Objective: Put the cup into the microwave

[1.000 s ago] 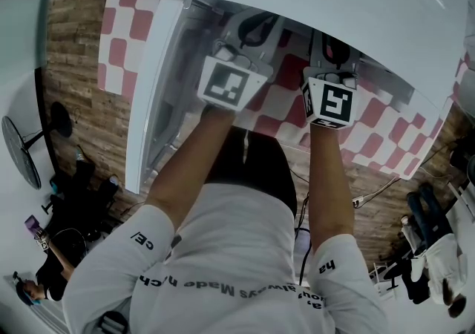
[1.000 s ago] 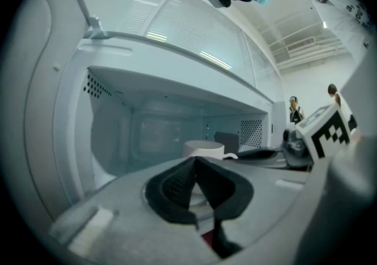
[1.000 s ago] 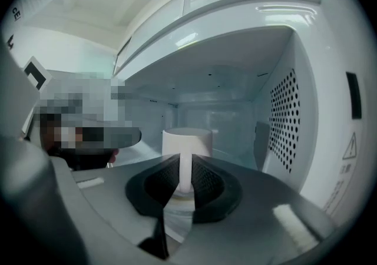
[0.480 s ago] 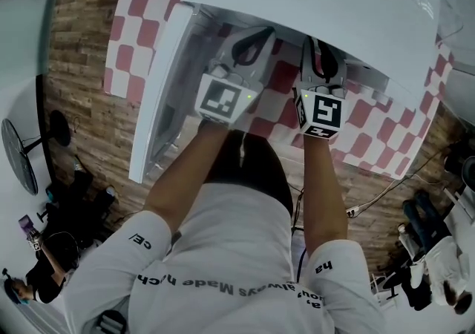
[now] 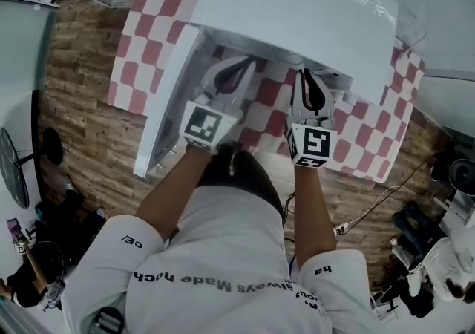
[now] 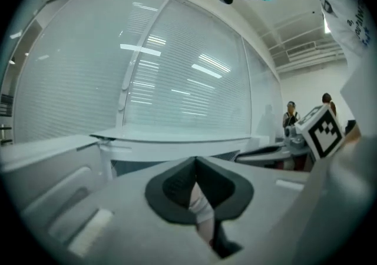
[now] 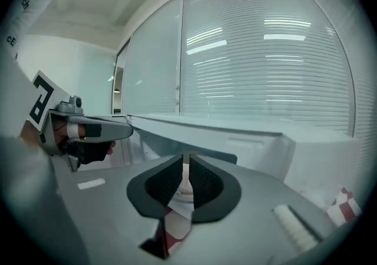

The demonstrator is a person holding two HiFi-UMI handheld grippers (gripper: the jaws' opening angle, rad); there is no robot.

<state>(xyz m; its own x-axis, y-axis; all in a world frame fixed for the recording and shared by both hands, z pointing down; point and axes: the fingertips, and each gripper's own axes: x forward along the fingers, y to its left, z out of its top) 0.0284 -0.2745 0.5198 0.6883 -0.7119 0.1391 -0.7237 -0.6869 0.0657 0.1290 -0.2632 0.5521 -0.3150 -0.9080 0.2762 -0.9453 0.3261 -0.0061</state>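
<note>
Microwave (image 5: 297, 6), white and boxy, sits in the middle of a desk (image 5: 371, 151) covered with a red-and-white checked cloth (image 5: 159, 6). Its door (image 5: 167, 95) is swung open toward the desk's left edge. From the head view the top of the oven hides its cavity, and the cup shows in none of the views, so where it is cannot be told. Both grippers hang side by side over the near strip of the desk, just in front of the oven's opening, and point at it. The left gripper (image 6: 195, 166) has its dark pads (image 6: 177, 184) pressed together at the tips with nothing caught between them. The right gripper (image 7: 185, 169) is all but closed. Only a thin slit parts its pads (image 7: 160, 184), and through it show a pale sliver that is too small to identify and a bit of the checked cloth lower down. It grips nothing. Each gripper's marker cube shows in the other's view, and the person's forearms reach down to them from a white printed shirt (image 5: 223, 280). Wood-plank floor (image 5: 82, 110) lies beyond the desk's left edge.
</note>
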